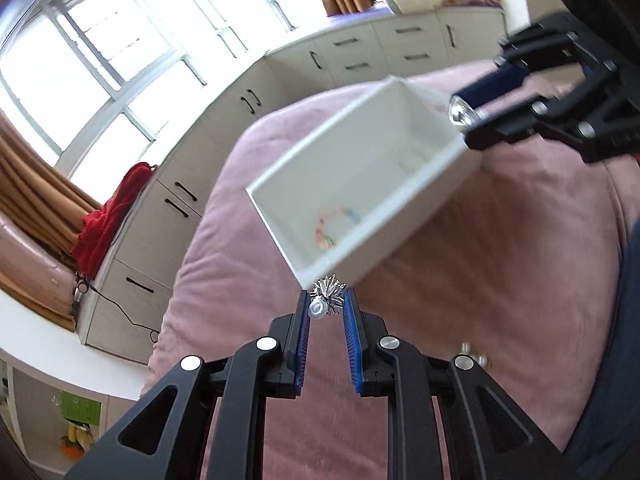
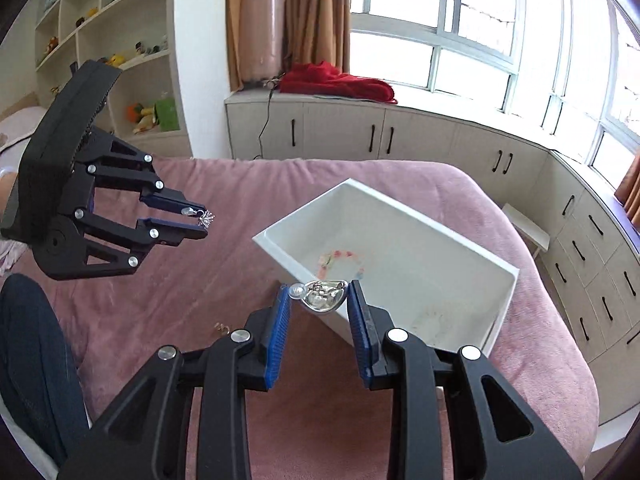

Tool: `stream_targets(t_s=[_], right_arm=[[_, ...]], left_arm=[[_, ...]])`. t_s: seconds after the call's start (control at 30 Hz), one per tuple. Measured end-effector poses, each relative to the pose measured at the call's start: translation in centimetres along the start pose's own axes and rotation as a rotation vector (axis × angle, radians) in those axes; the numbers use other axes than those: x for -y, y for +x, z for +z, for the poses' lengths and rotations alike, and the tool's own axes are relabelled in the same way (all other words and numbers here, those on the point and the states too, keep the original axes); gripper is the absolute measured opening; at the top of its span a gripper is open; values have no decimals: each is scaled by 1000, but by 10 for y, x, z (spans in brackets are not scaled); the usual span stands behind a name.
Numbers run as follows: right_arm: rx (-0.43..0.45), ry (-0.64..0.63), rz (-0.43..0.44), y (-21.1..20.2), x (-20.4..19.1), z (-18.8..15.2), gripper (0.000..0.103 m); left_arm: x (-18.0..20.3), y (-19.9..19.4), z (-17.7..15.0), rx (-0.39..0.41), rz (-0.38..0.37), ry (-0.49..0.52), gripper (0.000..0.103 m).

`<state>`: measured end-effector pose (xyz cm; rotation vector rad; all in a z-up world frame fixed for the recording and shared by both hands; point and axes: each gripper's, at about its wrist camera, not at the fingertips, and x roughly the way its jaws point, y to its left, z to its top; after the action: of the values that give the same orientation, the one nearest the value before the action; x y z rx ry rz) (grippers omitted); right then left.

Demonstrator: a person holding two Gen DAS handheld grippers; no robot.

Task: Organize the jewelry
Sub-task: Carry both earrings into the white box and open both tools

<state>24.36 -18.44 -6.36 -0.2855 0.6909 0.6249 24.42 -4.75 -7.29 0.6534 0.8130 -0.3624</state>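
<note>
Two pieces are in hand and one bracelet already lies in the box, so the job looks partly done; small silver bits wait on the bed. Left wrist view: the left gripper has its fingers clamped on a spiky earring at their tips, just short of the box's near corner. Right wrist view: the right gripper pinches a silver clip between its fingertips, over the box's near wall.
</note>
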Motion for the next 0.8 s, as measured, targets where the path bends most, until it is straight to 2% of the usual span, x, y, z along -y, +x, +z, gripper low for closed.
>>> stream_targets(t_s=[0.3,0.43,0.53,0.63,0.8], right_arm=[[80,199,-146,-11,48,28,30],[95,281,-190,-8,70,31,30],[96,340,-220,-2,85,29,30],[94,397,-230,7,96,24,30],[58,445,-254,30,106,12,30]], left_arm=[[-11,17,70,79,35,-167,22],[-14,35,97,84,69,-225,22],[-22,50,109,86,82,-302,22],[-31,70,115,95,53,-418,22],[-33,101,121,104,35,-498,22]])
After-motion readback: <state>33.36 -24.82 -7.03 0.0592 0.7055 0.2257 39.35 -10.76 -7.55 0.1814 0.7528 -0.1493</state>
